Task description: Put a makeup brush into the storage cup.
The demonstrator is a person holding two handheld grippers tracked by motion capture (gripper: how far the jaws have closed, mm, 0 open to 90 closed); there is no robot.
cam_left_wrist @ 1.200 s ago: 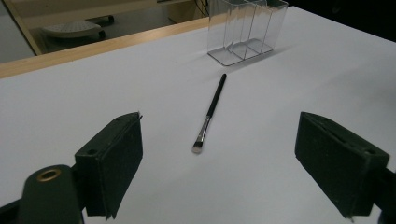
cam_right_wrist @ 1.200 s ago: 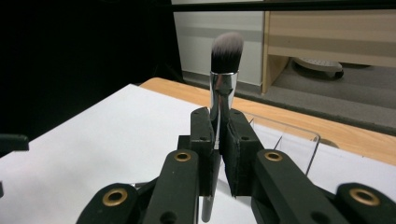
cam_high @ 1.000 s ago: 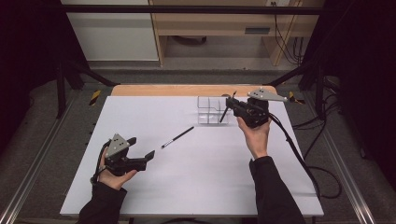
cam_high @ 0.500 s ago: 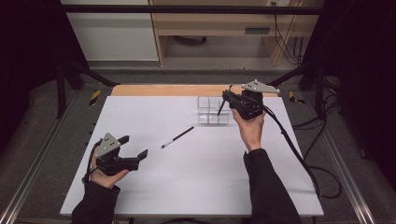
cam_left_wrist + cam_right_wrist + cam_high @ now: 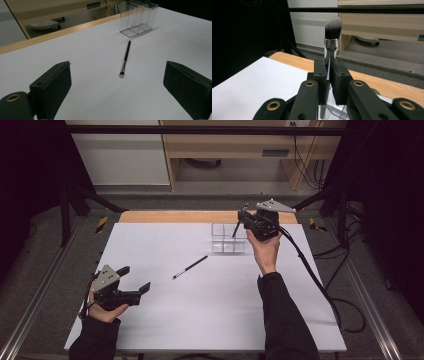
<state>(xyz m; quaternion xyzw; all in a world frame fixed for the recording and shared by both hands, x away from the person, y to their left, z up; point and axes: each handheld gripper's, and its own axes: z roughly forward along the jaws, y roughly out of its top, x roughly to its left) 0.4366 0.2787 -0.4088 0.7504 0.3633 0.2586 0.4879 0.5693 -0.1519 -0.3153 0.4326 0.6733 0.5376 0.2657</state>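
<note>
A make-up brush with a silver ferrule and a fluffy grey-tipped head stands upright in my right gripper, which is shut on it. Seen from the high view, that right gripper hovers over the right end of a clear divided organizer, and the brush's dark handle slants down towards it. A thin black brush lies on the white sheet. My left gripper is at the near left, its jaws just widened, open with nothing between them. Ahead of the left gripper lie the thin brush and the organizer.
The white sheet covers a wooden table whose bare far edge shows behind it. Black frame legs and cables stand on the grey floor around it. A cable trails from my right gripper across the sheet's right side.
My left gripper has drifted left and its jaws stand a little wider. The right gripper has carried the fluffy brush slightly farther and left, over the organizer.
</note>
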